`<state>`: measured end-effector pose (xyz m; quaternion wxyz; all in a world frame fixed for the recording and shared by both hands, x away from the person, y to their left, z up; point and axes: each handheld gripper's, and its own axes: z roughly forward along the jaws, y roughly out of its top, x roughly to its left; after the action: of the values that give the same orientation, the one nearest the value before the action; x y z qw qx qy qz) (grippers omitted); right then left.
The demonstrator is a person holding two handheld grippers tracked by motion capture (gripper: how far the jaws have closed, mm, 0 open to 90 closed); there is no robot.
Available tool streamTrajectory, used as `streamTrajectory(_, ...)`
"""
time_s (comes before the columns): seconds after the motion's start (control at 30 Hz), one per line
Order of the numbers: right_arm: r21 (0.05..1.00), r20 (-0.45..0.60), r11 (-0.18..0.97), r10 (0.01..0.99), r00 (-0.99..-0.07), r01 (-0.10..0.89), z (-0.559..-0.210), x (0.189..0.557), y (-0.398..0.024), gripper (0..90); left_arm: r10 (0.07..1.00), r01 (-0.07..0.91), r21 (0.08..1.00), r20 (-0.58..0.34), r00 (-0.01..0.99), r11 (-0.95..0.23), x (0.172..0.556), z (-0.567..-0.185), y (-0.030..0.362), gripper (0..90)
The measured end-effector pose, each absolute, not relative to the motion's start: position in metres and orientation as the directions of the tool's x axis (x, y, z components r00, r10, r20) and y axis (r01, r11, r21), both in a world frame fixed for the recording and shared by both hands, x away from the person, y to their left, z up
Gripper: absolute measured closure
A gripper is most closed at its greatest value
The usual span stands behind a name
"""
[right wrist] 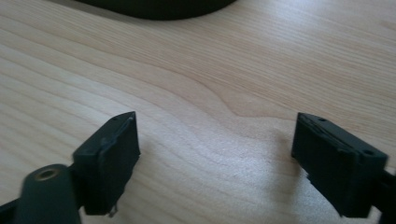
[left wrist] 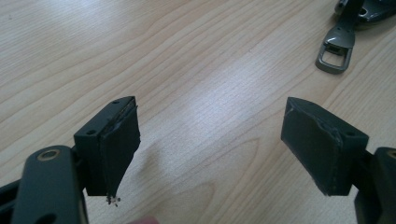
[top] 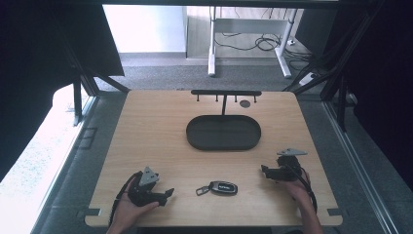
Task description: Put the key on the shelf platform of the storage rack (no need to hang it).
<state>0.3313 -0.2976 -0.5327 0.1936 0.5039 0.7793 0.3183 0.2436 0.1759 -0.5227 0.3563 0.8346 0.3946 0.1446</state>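
Observation:
A black car key fob (top: 223,187) with a grey metal loop (top: 201,190) lies on the wooden table (top: 146,146) near its front edge. My left gripper (top: 168,194) rests low at the front left, open, its tips pointing right toward the fob. In the left gripper view the jaws stand wide apart over bare wood (left wrist: 210,144), and the fob's loop (left wrist: 335,55) lies at the upper right. My right gripper (top: 263,170) sits at the front right, open, pointing left. Bare wood lies between its jaws (right wrist: 215,163), with the tray's edge (right wrist: 159,7) at the top.
A black oval tray (top: 223,132) sits at the table's middle, with a black T-shaped hook rack (top: 225,93) standing behind it. A small dark disc (top: 245,103) lies near the rack. Beyond the far edge stand white table legs (top: 212,53) and cables on the floor.

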Motion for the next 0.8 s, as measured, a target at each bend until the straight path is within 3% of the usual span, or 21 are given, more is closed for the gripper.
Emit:
streamTrajectory(0.13,0.735,0.046,0.228,0.923,-0.383,0.639,-0.525,0.324,-0.300,22.0,0.763,0.557,0.707,-0.038,0.645,-0.436,0.243,-0.523,0.177,19.8)
streamTrajectory(0.43,0.748,0.110,0.187,0.911,-0.397,0.636,-0.521,0.318,-0.309,19.5,0.758,0.555,0.704,-0.039,0.652,-0.442,0.243,-0.523,0.177,19.8)
streamTrajectory(0.8,0.736,0.059,0.271,0.887,-0.458,0.621,-0.523,0.311,-0.318,28.2,0.762,0.566,0.702,-0.050,0.646,-0.433,0.245,-0.526,0.182,20.0)
